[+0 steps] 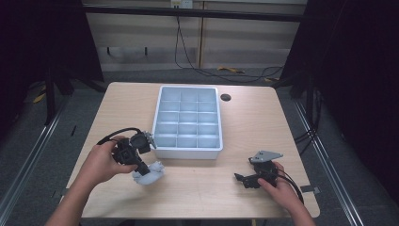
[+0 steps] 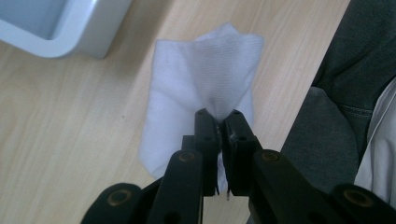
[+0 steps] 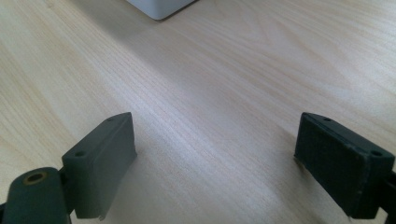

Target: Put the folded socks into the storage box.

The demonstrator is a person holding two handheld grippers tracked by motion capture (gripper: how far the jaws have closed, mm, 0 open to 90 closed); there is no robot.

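Left tool (image 2: 218,122) | pinching white cloth (image 2: 201,79) | bunched, ribbed weave

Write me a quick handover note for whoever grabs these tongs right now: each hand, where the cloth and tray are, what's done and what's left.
Left tongs: shut on the white cloth, pinching a fold near the table's front edge, just in front of the tray.
Right tongs: open, idle above bare tabletop at front right.
Compartment tray: centre of table, its compartments look empty.
Done: cloth gripped.
Left: probably moving the cloth to the tray; nothing is in it yet.
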